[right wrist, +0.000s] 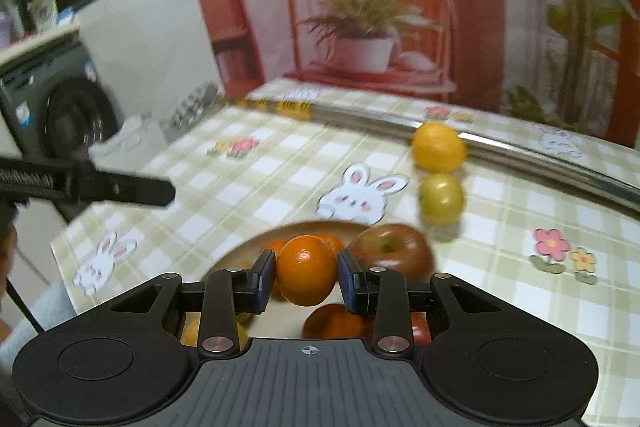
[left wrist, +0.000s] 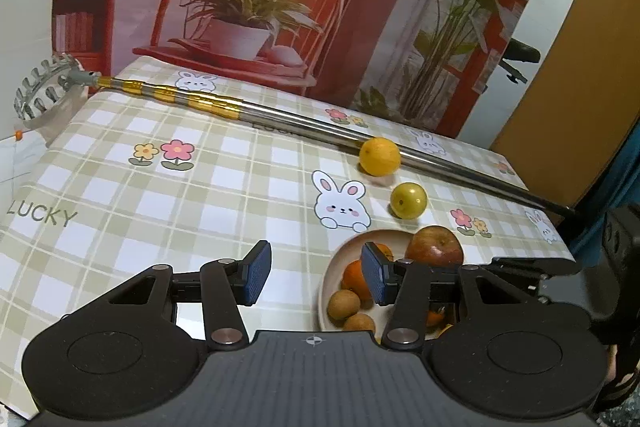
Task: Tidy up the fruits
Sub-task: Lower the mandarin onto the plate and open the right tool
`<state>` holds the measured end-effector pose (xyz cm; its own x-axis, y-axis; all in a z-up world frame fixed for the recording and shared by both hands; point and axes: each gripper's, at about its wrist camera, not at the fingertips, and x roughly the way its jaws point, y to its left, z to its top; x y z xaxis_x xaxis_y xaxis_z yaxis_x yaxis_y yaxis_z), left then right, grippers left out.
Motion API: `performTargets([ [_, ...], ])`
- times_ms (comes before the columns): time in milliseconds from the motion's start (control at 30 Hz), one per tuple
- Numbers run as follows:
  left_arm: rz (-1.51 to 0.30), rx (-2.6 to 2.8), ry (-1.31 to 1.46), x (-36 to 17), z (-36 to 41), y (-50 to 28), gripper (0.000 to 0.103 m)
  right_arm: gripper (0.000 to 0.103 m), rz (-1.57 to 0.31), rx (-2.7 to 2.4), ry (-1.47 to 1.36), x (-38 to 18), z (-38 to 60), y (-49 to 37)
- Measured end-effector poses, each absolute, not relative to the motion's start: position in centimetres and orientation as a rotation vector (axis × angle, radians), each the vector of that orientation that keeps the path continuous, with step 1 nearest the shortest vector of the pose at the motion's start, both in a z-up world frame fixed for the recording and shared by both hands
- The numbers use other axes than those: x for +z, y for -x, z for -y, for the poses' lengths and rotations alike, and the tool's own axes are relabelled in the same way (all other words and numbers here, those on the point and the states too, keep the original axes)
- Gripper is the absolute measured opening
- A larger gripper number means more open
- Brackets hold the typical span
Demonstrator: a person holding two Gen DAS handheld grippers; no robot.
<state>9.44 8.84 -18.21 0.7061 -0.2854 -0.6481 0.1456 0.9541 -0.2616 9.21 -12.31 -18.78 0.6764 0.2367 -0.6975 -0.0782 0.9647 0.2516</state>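
My right gripper (right wrist: 306, 275) is shut on a mandarin (right wrist: 306, 269), held just above a beige plate (right wrist: 280, 227). The plate holds a red apple (right wrist: 390, 247), more mandarins (left wrist: 356, 277) and small brown fruits (left wrist: 343, 303). My left gripper (left wrist: 316, 275) is open with nothing between its blue pads, above the tablecloth at the plate's (left wrist: 326, 283) left rim. A yellow citrus (left wrist: 380, 155) and a yellow-green round fruit (left wrist: 409, 200) lie on the cloth beyond the plate.
A long metal telescopic pole (left wrist: 280, 115) with a toothed head (left wrist: 44, 87) lies diagonally across the far side of the checked tablecloth (left wrist: 160, 207), touching the yellow citrus. A printed backdrop stands behind. A washing machine (right wrist: 60, 107) is off the table's left.
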Motion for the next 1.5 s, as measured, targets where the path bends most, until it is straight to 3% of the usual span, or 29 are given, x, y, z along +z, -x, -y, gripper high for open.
performTargets([
  [900,-0.776,-0.235,0.18,-19.0,-8.7,-9.3,0.059,0.031,-0.888,0.238,-0.169,-20.4,9.9,-9.8],
  [1500,-0.775,-0.249,0.198,-18.8,-8.7,-9.8,0.06,0.032,-0.761,0.156,-0.205,-17.5,13.4,-9.1],
])
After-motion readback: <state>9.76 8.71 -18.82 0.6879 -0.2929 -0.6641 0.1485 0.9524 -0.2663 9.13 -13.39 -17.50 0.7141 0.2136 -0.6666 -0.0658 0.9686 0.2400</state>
